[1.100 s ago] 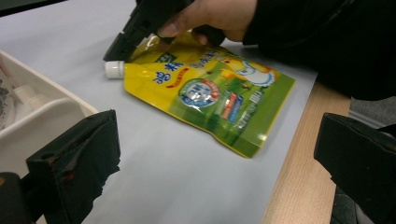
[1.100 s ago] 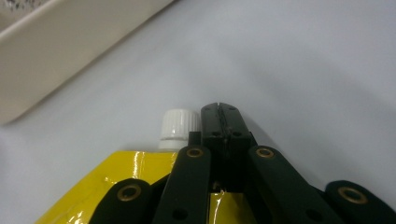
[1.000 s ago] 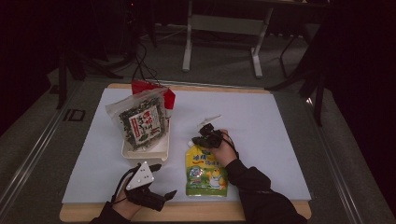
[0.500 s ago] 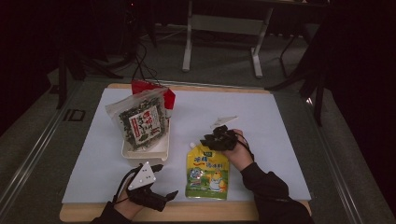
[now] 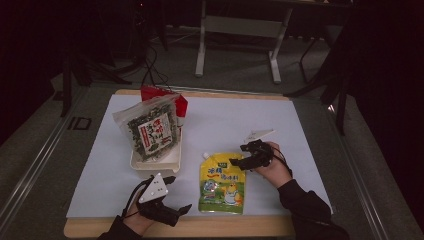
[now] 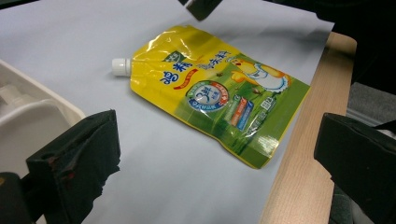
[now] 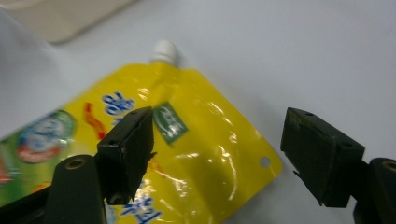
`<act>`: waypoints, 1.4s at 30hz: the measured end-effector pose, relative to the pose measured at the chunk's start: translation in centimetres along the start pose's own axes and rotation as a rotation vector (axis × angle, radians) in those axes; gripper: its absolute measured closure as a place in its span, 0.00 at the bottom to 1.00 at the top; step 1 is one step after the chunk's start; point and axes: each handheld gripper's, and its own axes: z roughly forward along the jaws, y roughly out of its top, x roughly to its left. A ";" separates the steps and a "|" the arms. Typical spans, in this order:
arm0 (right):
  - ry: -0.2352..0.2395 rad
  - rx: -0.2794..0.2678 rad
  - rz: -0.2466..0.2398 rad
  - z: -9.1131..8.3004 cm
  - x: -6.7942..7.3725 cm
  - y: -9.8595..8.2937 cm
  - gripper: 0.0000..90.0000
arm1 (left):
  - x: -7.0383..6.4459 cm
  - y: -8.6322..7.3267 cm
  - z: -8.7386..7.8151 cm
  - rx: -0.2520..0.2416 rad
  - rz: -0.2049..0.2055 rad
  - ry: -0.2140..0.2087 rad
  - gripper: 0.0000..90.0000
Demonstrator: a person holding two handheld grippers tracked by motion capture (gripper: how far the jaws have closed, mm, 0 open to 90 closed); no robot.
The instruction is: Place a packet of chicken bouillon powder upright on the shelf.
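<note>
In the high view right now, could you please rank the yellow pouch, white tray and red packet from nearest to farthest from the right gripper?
1. Yellow pouch, just left of the right gripper.
2. White tray, farther left.
3. Red packet, far edge, behind the tray.

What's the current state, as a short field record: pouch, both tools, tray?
pouch: yellow spouted pouch lying flat on the white mat, white cap toward the tray
right tool: right tool open, jaws over the pouch's upper corner, not gripping
left tool: left tool open, near the table's front edge, apart from the pouch
tray: white tray holding a seaweed packet
</note>
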 end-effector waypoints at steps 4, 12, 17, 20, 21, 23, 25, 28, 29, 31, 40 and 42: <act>-0.039 0.014 0.004 1.2 -1.0 -1.0 0.30 | 0.0 -0.1 0.0 0.002 -0.001 -0.002 0.02; -0.005 0.036 0.022 2.5 -1.3 -2.0 0.19 | 0.0 -0.1 0.2 0.011 -0.004 -0.005 0.02; 0.014 0.060 -0.017 3.5 -0.6 -2.4 0.11 | 0.0 -0.2 0.2 0.016 -0.002 -0.006 0.02; -0.012 0.080 -0.052 3.6 0.0 -2.3 0.11 | 0.0 -0.2 0.3 0.017 -0.004 -0.008 0.02; -0.012 0.080 -0.052 3.6 0.0 -2.3 0.11 | 0.0 -0.2 0.3 0.019 -0.004 -0.009 0.02; -0.016 0.092 -0.046 3.6 0.2 -2.3 0.13 | -0.1 -0.2 0.4 0.023 -0.002 -0.010 0.02; -0.022 0.099 -0.045 3.5 0.3 -2.2 0.15 | -0.1 -0.2 0.4 0.026 0.002 -0.011 0.02; -0.022 0.124 -0.066 3.3 1.0 -1.9 0.32 | -0.1 -0.2 0.5 0.025 0.000 -0.014 0.02; -0.020 0.128 -0.071 3.2 1.1 -1.8 0.37 | -0.1 -0.2 0.5 0.025 0.000 -0.014 0.02; -0.013 0.140 -0.081 3.1 1.4 -1.6 0.47 | -0.1 -0.2 0.6 0.025 -0.002 -0.016 0.02; 0.044 0.180 -0.092 2.9 2.0 -1.0 0.95 | 0.0 -0.2 0.6 -0.005 -0.001 -0.032 0.02; 0.047 0.178 -0.091 2.8 2.0 -0.9 0.96 | 0.0 -0.1 0.5 -0.013 0.017 -0.031 0.02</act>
